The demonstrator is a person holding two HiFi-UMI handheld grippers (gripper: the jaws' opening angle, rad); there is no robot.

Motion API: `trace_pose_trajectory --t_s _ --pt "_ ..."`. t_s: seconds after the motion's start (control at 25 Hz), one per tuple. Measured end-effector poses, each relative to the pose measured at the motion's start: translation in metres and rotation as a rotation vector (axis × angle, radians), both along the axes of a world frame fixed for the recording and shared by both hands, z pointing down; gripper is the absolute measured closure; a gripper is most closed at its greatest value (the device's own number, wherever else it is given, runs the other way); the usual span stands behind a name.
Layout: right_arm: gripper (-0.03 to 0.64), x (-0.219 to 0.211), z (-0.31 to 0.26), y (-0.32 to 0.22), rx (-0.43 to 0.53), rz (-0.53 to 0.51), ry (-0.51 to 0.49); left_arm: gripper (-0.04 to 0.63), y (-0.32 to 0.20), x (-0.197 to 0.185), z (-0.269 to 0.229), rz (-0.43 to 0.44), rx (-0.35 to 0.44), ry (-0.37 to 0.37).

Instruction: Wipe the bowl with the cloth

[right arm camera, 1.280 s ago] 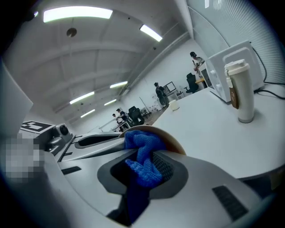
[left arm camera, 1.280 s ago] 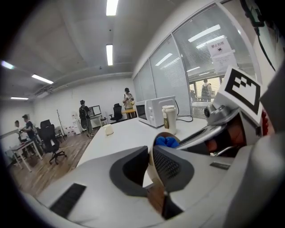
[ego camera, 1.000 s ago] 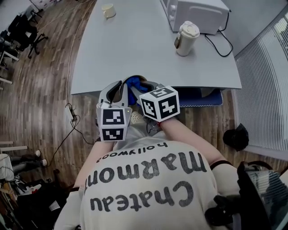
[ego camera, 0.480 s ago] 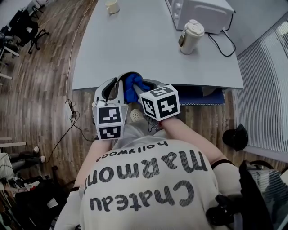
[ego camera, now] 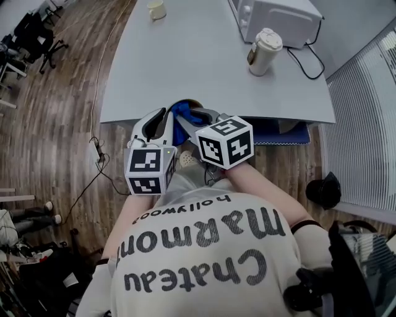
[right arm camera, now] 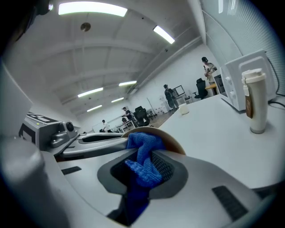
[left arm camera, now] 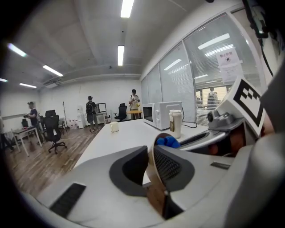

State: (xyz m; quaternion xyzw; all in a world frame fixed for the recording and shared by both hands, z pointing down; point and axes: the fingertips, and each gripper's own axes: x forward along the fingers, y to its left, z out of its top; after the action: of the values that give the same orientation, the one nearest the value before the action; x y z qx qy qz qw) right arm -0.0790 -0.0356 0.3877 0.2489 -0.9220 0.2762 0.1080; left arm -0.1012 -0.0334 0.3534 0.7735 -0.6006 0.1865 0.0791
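Left tongs [left arm camera: 151, 162] clamped on the bowl [left arm camera: 156, 193] rim, held at the near edge of the counter [ego camera: 204, 68]. Right tongs [right arm camera: 142, 171] pinch the blue cloth [right arm camera: 142, 144] against the bowl. Tumbler [ego camera: 263, 52], microwave [ego camera: 278, 17] and cup [ego camera: 156, 8] stand well apart, behind.

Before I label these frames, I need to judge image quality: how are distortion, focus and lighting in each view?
Head view: strong barrel distortion bows the table edges, even light. Left gripper view: fisheye, dark corners, bowl rim slightly soft near the lens. Right gripper view: same fisheye, ceiling light blown out, cloth fairly sharp.
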Motion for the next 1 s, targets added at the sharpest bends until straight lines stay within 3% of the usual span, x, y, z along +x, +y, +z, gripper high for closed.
trace_pose_trajectory --t_s 0.32,0.44,0.68,1.0 --pt "0.552 -0.023 0.017 0.025 0.022 -0.193 0.053 0.532 0.006 -0.011 0.007 -0.024 -0.024 0.045" --pt "0.552 -0.019 0.034 0.024 0.036 -0.215 0.145 0.534 0.006 -0.016 0.017 -0.05 -0.053 0.059" --pt "0.552 -0.006 0.051 0.021 0.059 -0.177 0.324 0.537 0.014 -0.027 0.027 -0.083 -0.075 0.091" --pt "0.552 0.01 0.05 0.006 0.135 -0.108 0.409 0.535 0.012 -0.033 0.029 -0.098 -0.068 0.087"
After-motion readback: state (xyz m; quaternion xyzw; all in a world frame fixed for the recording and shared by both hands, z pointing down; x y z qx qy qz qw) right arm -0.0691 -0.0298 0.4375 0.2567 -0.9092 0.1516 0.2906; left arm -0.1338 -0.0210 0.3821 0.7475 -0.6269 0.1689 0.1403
